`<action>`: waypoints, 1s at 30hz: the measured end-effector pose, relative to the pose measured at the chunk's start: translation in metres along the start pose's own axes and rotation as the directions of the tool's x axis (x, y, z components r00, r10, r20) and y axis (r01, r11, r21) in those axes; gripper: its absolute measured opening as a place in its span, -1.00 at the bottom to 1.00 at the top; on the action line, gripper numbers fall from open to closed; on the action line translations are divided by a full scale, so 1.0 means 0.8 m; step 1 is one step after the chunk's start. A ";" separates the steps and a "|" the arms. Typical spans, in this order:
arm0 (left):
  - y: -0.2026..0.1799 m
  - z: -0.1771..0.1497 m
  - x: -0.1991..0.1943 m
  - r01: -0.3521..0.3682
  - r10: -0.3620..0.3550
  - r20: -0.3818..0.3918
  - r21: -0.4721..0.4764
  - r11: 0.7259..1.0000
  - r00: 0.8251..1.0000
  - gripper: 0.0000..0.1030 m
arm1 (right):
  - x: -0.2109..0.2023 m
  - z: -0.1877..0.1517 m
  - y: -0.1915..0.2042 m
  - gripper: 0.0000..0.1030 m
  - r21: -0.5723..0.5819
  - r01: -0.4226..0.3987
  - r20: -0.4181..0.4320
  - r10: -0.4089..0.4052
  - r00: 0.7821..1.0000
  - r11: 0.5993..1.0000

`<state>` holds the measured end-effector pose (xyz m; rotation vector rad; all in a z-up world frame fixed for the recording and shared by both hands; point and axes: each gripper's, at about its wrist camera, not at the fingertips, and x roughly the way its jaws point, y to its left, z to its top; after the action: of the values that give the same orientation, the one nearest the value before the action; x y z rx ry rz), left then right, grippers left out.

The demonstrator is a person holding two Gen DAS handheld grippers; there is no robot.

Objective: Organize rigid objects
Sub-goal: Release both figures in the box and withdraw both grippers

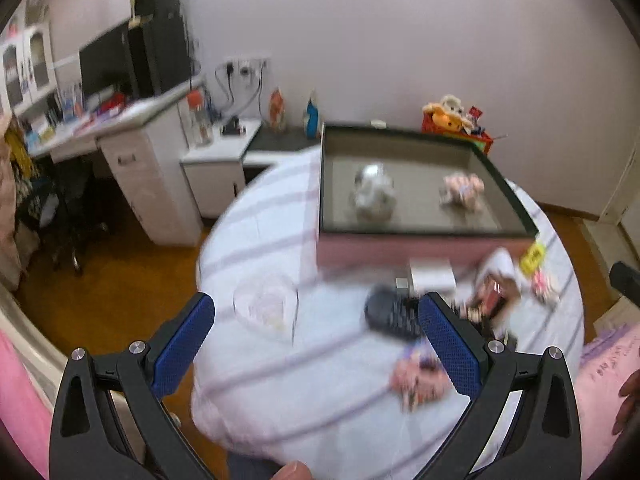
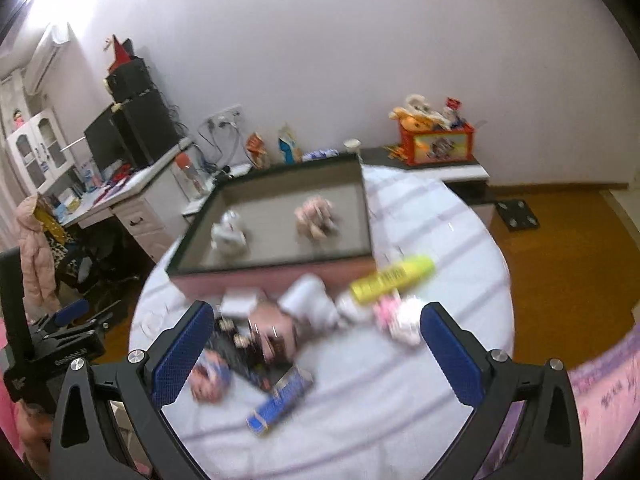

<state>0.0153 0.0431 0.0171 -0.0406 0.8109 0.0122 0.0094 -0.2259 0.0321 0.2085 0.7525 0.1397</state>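
My left gripper (image 1: 316, 344) has black, triangular-cutout arms with silver round screws at the joints, and its fingers (image 1: 184, 344) carry blue pads with a fine dimpled texture. My right gripper (image 2: 316, 350) is built the same: black frame, silver screws, blue textured fingers (image 2: 182, 354). A bare thumb tip (image 1: 294, 470) shows at the bottom edge of the left view.

A round table (image 2: 420, 400) under a pale striped cloth carries everything. At its far side sits a shallow box (image 2: 276, 270). In front of the box lies a blurred heap: a yellow tube (image 2: 394, 278), a blue pack (image 2: 280, 404), a black calculator (image 1: 390, 314), a white block (image 1: 432, 276) against the box wall. A clear heart-shaped dish (image 1: 266, 306) lies apart, leftward.
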 end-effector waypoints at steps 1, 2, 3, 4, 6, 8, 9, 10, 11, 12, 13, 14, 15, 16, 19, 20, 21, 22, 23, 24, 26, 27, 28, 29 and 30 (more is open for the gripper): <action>0.001 -0.011 -0.001 0.009 -0.009 -0.013 -0.004 1.000 1.000 1.00 | -0.001 -0.010 -0.003 1.00 0.004 0.012 -0.014 -0.012 1.000 1.000; 0.000 -0.019 -0.004 0.009 -0.009 -0.022 -0.006 1.000 1.000 1.00 | -0.004 -0.018 -0.007 1.00 0.007 0.025 -0.022 -0.025 0.999 1.000; 0.001 -0.027 -0.008 0.006 -0.007 -0.023 -0.008 1.000 1.000 1.00 | -0.005 -0.026 -0.011 1.00 0.010 0.041 -0.033 -0.041 0.999 0.999; 0.000 -0.035 -0.011 0.005 -0.005 -0.024 -0.011 1.000 1.000 1.00 | -0.007 -0.031 -0.014 1.00 0.013 0.047 -0.037 -0.046 0.998 0.999; -0.006 -0.049 -0.017 0.029 -0.029 -0.029 -0.006 1.000 0.999 1.00 | -0.012 -0.048 -0.021 1.00 0.023 0.066 -0.046 -0.065 0.997 0.998; -0.015 -0.059 -0.022 0.043 -0.042 -0.031 0.016 0.999 0.999 1.00 | -0.013 -0.060 -0.027 1.00 0.028 0.084 -0.065 -0.082 0.995 0.996; -0.019 -0.062 -0.024 0.038 -0.037 -0.031 0.029 0.999 0.999 1.00 | -0.014 -0.065 -0.030 1.00 0.030 0.087 -0.072 -0.084 0.994 0.996; -0.022 -0.064 -0.025 0.034 -0.033 -0.034 0.041 0.999 0.999 1.00 | -0.015 -0.068 -0.031 1.00 0.030 0.092 -0.076 -0.089 0.993 0.995; -0.025 -0.066 -0.025 0.035 -0.034 -0.038 0.047 0.998 0.999 1.00 | -0.017 -0.070 -0.031 1.00 0.027 0.096 -0.076 -0.094 0.993 0.995; -0.026 -0.067 -0.026 0.037 -0.035 -0.038 0.049 0.998 0.999 1.00 | -0.020 -0.071 -0.031 1.00 0.023 0.098 -0.076 -0.096 0.992 0.995; -0.028 -0.068 -0.027 0.038 -0.036 -0.038 0.049 0.998 0.999 1.00 | -0.022 -0.073 -0.031 1.00 0.020 0.097 -0.074 -0.096 0.993 0.995; -0.028 -0.068 -0.028 0.039 -0.037 -0.037 0.051 0.998 0.999 1.00 | -0.024 -0.074 -0.031 1.00 0.016 0.097 -0.073 -0.095 0.993 0.995; -0.028 -0.069 -0.030 0.036 -0.034 -0.034 0.052 0.998 0.999 1.00 | -0.024 -0.074 -0.030 1.00 0.012 0.097 -0.072 -0.096 0.993 0.995; -0.028 -0.069 -0.031 0.032 -0.030 -0.032 0.052 0.998 0.999 1.00 | -0.026 -0.075 -0.028 1.00 0.007 0.095 -0.070 -0.094 0.993 0.995; -0.026 -0.072 -0.033 0.027 -0.025 -0.034 0.048 0.998 0.999 1.00 | -0.024 -0.075 -0.024 1.00 -0.002 0.087 -0.074 -0.087 0.993 0.996; -0.025 -0.073 -0.033 0.024 -0.022 -0.036 0.046 0.999 0.999 1.00 | -0.023 -0.075 -0.022 1.00 -0.005 0.084 -0.076 -0.084 0.994 0.996; -0.025 -0.074 -0.033 0.021 -0.019 -0.037 0.046 0.999 0.999 1.00 | -0.021 -0.075 -0.021 1.00 -0.009 0.080 -0.079 -0.081 0.994 0.997; -0.024 -0.075 -0.032 0.017 -0.015 -0.039 0.044 0.999 0.999 1.00 | -0.020 -0.075 -0.019 1.00 -0.013 0.077 -0.082 -0.077 0.994 0.997; -0.024 -0.075 -0.031 0.016 -0.014 -0.042 0.041 0.999 0.999 1.00 | -0.019 -0.076 -0.018 1.00 -0.017 0.074 -0.084 -0.075 0.994 0.997; -0.024 -0.075 -0.030 0.020 -0.018 -0.046 0.039 0.999 0.999 1.00 | -0.018 -0.076 -0.017 1.00 -0.019 0.072 -0.085 -0.074 0.994 0.997; -0.026 -0.076 -0.028 0.032 -0.030 -0.052 0.037 0.999 0.998 1.00 | -0.016 -0.075 -0.017 1.00 -0.024 0.071 -0.089 -0.072 0.993 0.997; -0.027 -0.076 -0.027 0.038 -0.036 -0.054 0.038 0.999 0.998 1.00 | -0.014 -0.074 -0.017 1.00 -0.024 0.072 -0.092 -0.074 0.993 0.997; -0.029 -0.076 -0.024 0.044 -0.042 -0.058 0.041 0.998 0.997 1.00 | -0.013 -0.074 -0.018 1.00 -0.024 0.074 -0.094 -0.076 0.993 0.997; -0.033 -0.077 -0.021 0.053 -0.050 -0.066 0.047 0.997 0.997 1.00 | -0.011 -0.074 -0.020 1.00 -0.025 0.076 -0.096 -0.078 0.992 0.997; -0.035 -0.077 -0.018 0.058 -0.055 -0.071 0.051 0.997 0.996 1.00 | -0.010 -0.074 -0.021 1.00 -0.028 0.078 -0.099 -0.080 0.992 0.997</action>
<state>-0.0381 0.0125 -0.0140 -0.0143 0.8791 -0.0643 -0.0361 -0.2360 -0.0085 0.1496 0.8568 0.0843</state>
